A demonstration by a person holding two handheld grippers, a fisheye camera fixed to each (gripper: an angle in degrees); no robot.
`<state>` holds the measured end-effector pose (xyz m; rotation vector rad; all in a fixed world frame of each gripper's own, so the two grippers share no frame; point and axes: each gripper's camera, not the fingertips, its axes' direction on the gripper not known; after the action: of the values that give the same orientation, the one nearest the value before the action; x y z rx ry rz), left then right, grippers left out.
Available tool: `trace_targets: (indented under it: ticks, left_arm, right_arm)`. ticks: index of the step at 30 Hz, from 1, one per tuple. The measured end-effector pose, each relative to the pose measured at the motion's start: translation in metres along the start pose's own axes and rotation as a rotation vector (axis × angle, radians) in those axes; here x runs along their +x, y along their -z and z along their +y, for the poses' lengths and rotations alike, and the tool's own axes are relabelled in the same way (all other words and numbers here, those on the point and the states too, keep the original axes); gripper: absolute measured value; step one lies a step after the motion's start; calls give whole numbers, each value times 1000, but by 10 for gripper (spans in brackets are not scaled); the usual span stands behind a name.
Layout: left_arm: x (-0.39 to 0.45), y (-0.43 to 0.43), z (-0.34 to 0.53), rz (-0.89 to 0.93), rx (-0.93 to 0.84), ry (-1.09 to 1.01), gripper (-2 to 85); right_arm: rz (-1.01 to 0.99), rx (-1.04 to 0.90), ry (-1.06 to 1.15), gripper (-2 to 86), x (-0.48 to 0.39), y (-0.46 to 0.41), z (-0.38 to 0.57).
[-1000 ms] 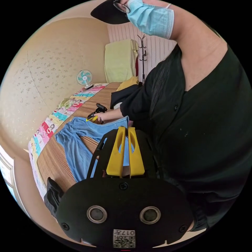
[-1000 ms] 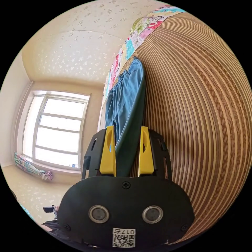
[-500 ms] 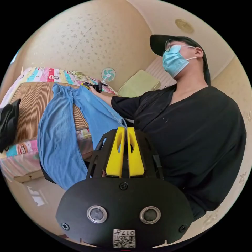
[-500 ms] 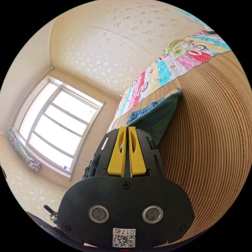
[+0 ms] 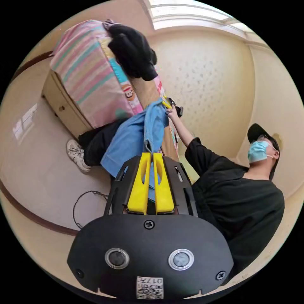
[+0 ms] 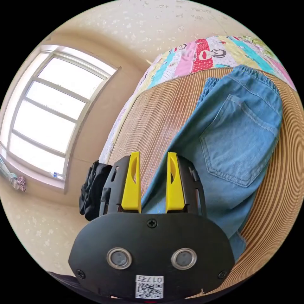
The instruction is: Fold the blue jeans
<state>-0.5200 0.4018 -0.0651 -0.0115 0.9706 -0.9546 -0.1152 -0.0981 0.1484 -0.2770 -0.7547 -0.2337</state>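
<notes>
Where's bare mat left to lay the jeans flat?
Bare mat lies between the jeans and the patchwork sheet, running down to the black garment. The jeans crowd the other side.

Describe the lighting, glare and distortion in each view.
Right gripper view: the window is blown out white, fisheye bends the mat's stripes, and the jeans stay sharp. Left gripper view: soft even light, walls curved, the room rolled sideways.

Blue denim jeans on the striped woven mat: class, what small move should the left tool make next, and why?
Probably carry the leg end toward the elasticated waistband. The left tool is shut on the blue denim jeans, which hang off the bed's edge, while the right tool stands open over the seat lying flat on the striped woven mat.
</notes>
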Motion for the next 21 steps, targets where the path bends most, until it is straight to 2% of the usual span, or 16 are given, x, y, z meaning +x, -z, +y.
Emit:
trace_targets:
  ticks: [4,6,9,12,15,19,21]
  left_arm:
    - [-6,2,-14,-146,-37,47,-3]
    - [2,7,-28,-238,-18,28,11]
    - [14,-8,-53,-220,-56,-33,59]
    - [22,-45,-76,-231,-164,-78,73]
    - [32,-75,-91,-248,-200,-134,86]
    - [37,-102,-99,-227,-240,-159,90]
    - [44,-109,-96,-206,-243,-184,97]
  right_arm:
    - [-67,-21,142,116,-10,44,75]
    - [-131,-67,172,108,-4,74,143]
    - [-287,-144,121,92,9,95,222]
    - [-390,-189,46,88,6,95,286]
    - [-468,-288,12,88,-14,76,322]
    - [-446,-441,-77,94,-28,44,347]
    - [-427,-584,-115,103,-39,23,362]
